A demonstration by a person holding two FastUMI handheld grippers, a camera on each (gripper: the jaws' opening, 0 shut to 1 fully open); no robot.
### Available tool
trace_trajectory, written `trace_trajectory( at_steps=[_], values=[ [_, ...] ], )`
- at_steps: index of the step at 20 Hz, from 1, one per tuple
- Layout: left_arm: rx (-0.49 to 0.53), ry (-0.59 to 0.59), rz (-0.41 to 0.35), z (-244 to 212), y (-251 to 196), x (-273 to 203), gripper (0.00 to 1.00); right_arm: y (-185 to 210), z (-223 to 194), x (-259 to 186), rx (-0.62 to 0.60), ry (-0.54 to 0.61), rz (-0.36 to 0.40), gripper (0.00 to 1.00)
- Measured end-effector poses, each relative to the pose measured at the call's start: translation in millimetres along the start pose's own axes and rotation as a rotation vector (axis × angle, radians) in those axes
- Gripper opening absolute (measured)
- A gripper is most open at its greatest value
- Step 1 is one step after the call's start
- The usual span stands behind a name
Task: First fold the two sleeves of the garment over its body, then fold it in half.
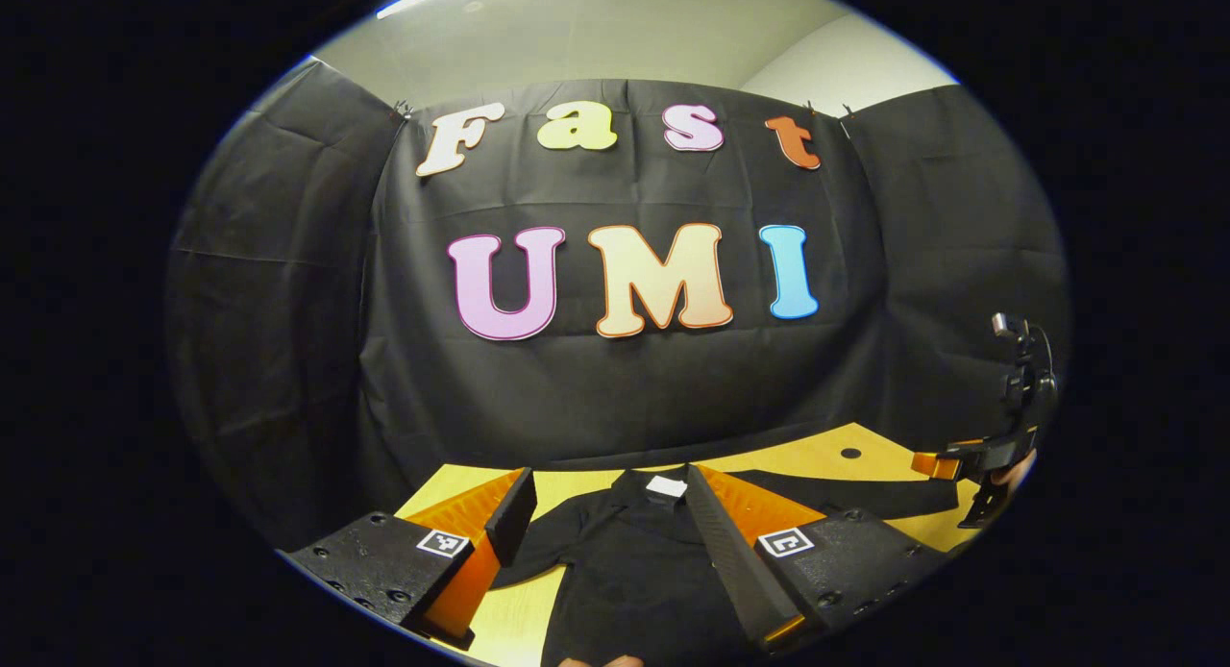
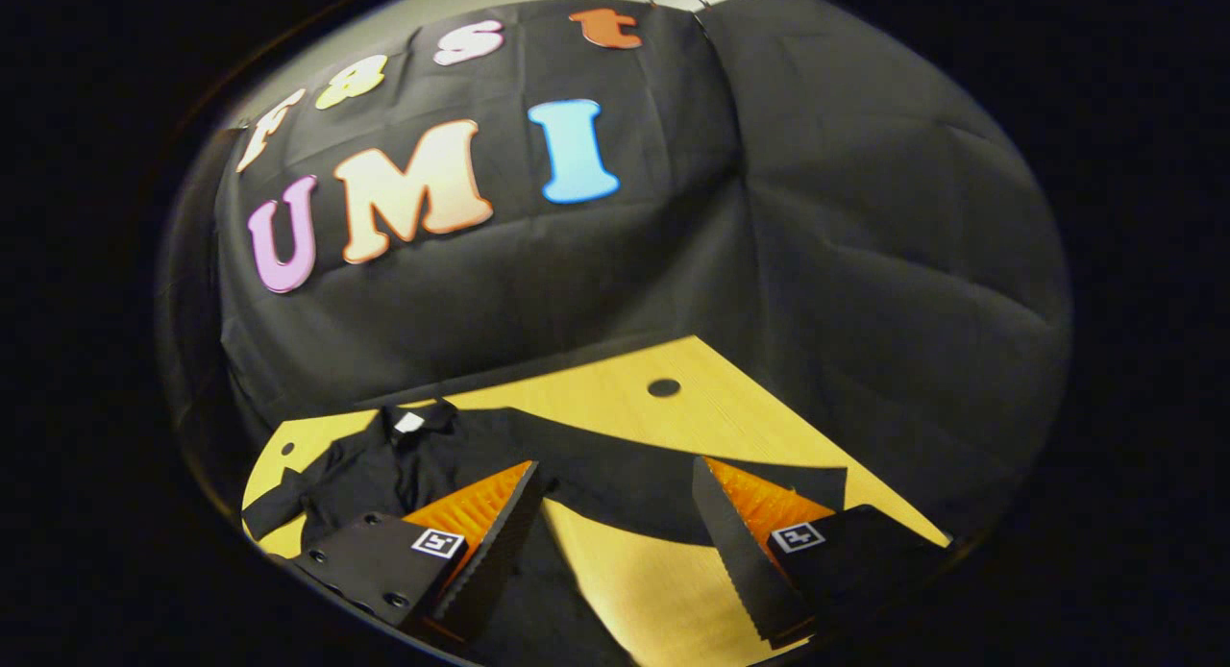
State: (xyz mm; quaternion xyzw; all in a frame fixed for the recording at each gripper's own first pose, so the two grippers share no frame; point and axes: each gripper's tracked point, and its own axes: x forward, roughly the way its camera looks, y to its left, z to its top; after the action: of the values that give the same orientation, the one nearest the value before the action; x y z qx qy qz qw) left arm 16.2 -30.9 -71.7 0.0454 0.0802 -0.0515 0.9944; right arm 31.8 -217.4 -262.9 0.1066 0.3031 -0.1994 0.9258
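A black long-sleeved shirt (image 1: 625,561) lies flat on the yellow table, its collar with a white label (image 1: 665,487) toward the booth wall. My left gripper (image 1: 605,494) hovers open over the shirt's upper body, with nothing between its fingers. One sleeve (image 1: 865,499) stretches out to the right, where the right gripper (image 1: 975,470) is held by a hand near its cuff. In the right gripper view the shirt (image 2: 384,465) lies at the left and that long sleeve (image 2: 625,484) runs across between the fingers of my open right gripper (image 2: 615,477). The other sleeve (image 2: 269,513) lies bent at the far left.
The wooden table (image 2: 596,398) has a round hole (image 2: 663,387) near the back and a smaller one (image 2: 286,449) at the left corner. Black cloth walls close off the back and sides. Bare tabletop (image 2: 634,580) shows below the outstretched sleeve.
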Motion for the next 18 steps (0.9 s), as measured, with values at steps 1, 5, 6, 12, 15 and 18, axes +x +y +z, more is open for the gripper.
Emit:
trace_trajectory(
  at_steps=[1, 5, 6, 12, 15, 18],
  values=[
    [0.001, 0.004, -0.001, 0, -2, 0, 0.93, -13, -7, 8, 0.004, 0.027, -0.022, 1.00],
    [0.001, 0.022, -0.004, -6, -10, 4, 0.92, -53, -39, 29, 0.051, 0.133, -0.094, 0.96],
    [0.005, 0.027, -0.003, -7, -11, 5, 0.93, -63, -46, 33, 0.079, 0.163, -0.112, 0.99],
    [-0.011, 0.077, 0.013, -21, -17, 9, 0.92, -117, -73, 52, 0.159, 0.272, -0.229, 0.95],
    [-0.010, 0.094, 0.019, -27, -19, 9, 0.91, -134, -82, 59, 0.180, 0.329, -0.268, 0.99],
    [-0.007, 0.102, 0.023, -29, -19, 8, 0.92, -152, -92, 67, 0.237, 0.357, -0.303, 0.99]
  ],
)
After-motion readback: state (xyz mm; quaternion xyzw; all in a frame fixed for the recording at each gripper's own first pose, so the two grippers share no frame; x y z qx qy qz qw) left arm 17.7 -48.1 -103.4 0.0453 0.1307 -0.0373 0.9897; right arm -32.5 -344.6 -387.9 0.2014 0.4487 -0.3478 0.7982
